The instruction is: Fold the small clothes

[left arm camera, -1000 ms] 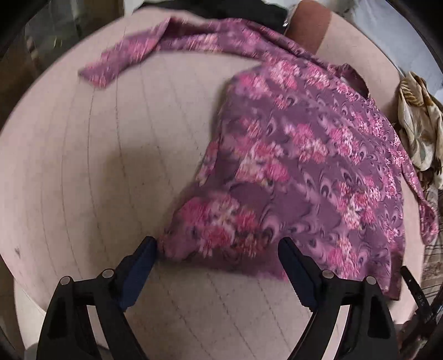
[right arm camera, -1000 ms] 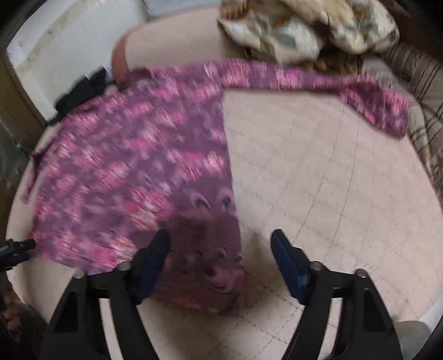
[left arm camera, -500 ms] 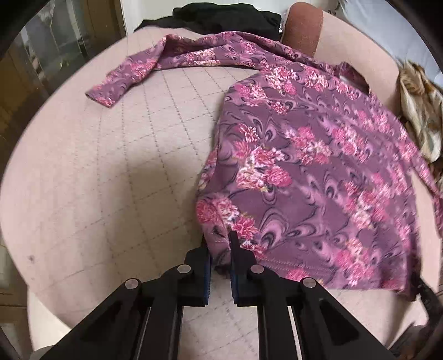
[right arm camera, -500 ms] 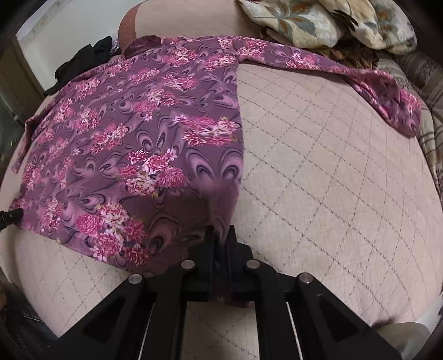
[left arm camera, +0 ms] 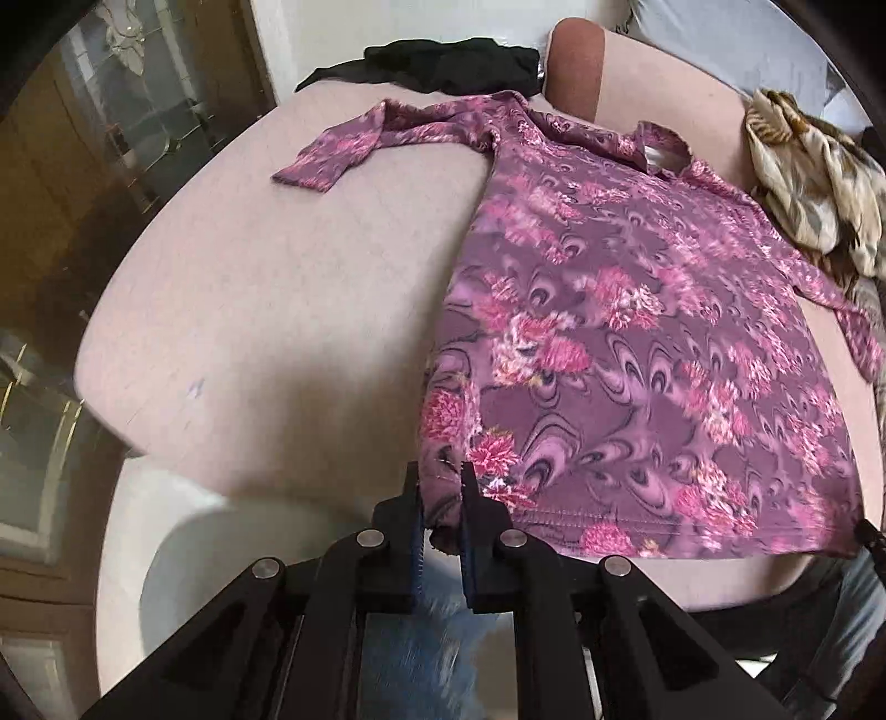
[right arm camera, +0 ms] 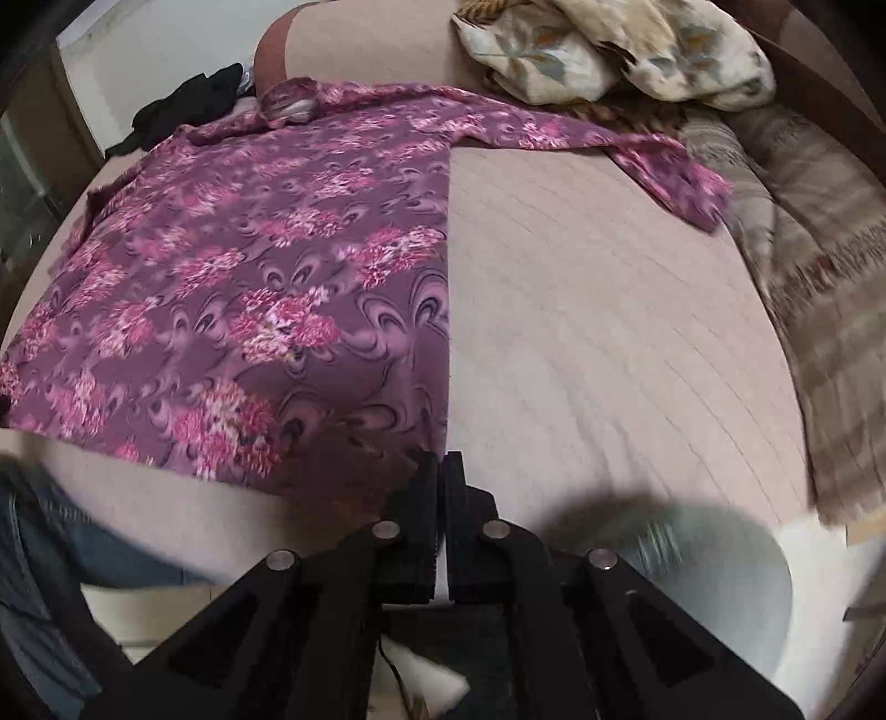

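A purple long-sleeved shirt with pink flowers lies spread face up on a pale pink quilted cushion, sleeves stretched out to both sides. My left gripper is shut on the shirt's bottom left hem corner. My right gripper is shut on the shirt's bottom right hem corner, at the cushion's near edge. Both corners are pulled toward me, and the hem is taut between them.
A crumpled cream floral cloth lies at the far right, next to a striped beige blanket. A black garment lies beyond the far edge. A wooden glass cabinet stands at the left. The person's jeans show below the cushion.
Both grippers closed on the hem corners, then drew back toward the near edge, which pulled the shirt flatter and closer to me.
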Demonstrator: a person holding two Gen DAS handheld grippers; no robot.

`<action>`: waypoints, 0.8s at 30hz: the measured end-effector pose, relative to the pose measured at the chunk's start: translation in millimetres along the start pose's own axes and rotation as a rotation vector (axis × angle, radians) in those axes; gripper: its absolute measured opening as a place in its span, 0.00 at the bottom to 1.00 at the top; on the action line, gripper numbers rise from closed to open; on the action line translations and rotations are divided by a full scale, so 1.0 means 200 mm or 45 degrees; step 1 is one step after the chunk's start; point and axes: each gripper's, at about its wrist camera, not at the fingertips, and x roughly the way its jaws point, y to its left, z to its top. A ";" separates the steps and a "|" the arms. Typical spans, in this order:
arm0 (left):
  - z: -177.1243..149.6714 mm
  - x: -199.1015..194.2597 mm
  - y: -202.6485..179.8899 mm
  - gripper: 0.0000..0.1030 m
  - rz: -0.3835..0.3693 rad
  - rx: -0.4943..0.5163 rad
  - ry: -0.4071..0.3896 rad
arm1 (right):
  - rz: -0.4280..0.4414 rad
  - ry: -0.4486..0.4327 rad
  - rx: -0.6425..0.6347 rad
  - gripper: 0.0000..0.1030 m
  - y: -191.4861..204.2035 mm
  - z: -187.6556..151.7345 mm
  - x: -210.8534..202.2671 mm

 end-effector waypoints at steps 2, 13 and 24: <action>-0.03 0.00 0.00 0.09 -0.008 -0.012 0.019 | -0.001 0.012 -0.017 0.02 0.02 -0.04 -0.03; -0.10 0.00 -0.10 0.44 0.115 0.099 -0.015 | 0.102 -0.014 0.166 0.21 -0.07 -0.09 -0.01; 0.13 -0.45 -0.48 0.93 -0.270 0.152 -0.403 | 0.335 -0.539 0.357 0.86 -0.22 0.24 -0.42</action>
